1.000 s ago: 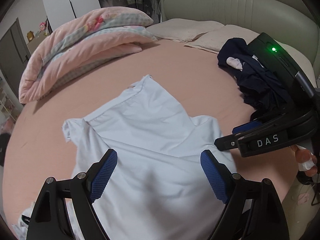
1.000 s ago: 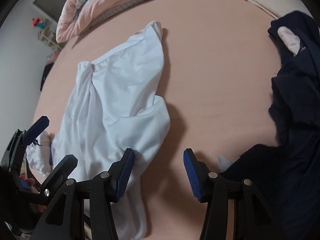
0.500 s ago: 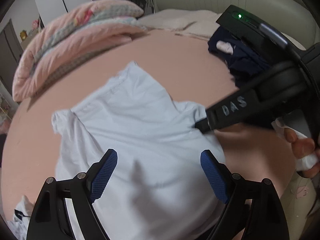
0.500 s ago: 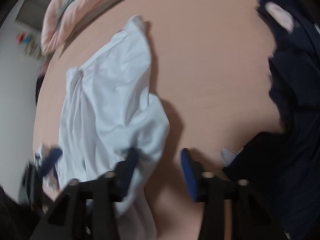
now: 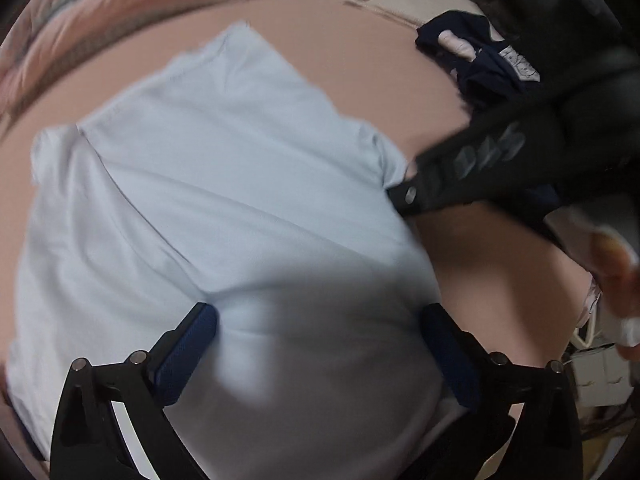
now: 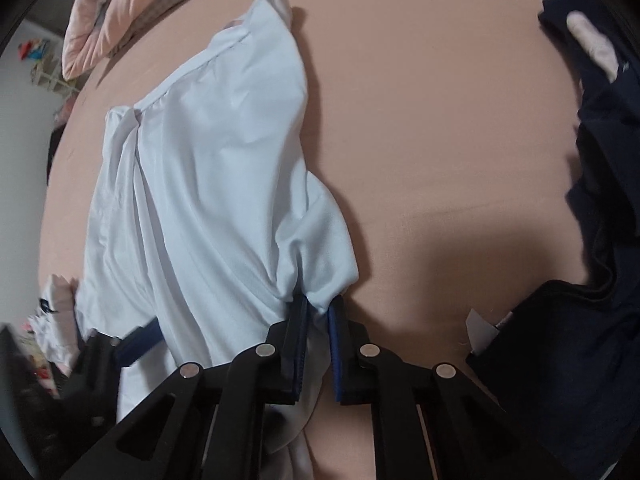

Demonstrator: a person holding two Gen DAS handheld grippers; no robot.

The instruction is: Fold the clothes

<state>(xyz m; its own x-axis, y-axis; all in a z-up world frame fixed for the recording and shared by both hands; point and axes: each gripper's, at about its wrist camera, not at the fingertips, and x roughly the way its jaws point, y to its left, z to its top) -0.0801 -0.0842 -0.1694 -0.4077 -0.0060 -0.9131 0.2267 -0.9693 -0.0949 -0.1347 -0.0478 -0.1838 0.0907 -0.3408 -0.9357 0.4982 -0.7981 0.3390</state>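
A pale blue garment point(image 5: 224, 184) lies spread on the pink bed sheet point(image 5: 360, 64), its nearer part running under both tools and out of view at the lower edge of each view. The left wrist view is blurred, so seams and folds are hard to read there; a shadow darkens the cloth between the left gripper's fingers.

The left gripper point(image 5: 320, 356) hangs over the garment with its blue-padded fingers point(image 5: 188, 352) set wide apart, nothing between them but the cloth lying below. Whether the pads touch the fabric cannot be told.

The right gripper point(image 6: 318, 320) has its fingers point(image 6: 335, 344) drawn narrow on a bunched corner of the garment's right edge, and the cloth puckers upward from the pinch. In the left wrist view the same tool appears as a dark, smeared bar meeting the garment's right edge, its lettering unreadable; part of the hand point(image 5: 616, 276) holding it shows at the right border, blurred.

A heap of dark navy clothing point(image 6: 600, 208) lies well apart to the right, cut off by the frame, with a small white tag point(image 6: 480, 330) at its near edge. A pink quilt point(image 6: 108, 12) lies bunched at the far side of the bed. Small pale items point(image 6: 56, 320) at the left border are too cropped to identify.
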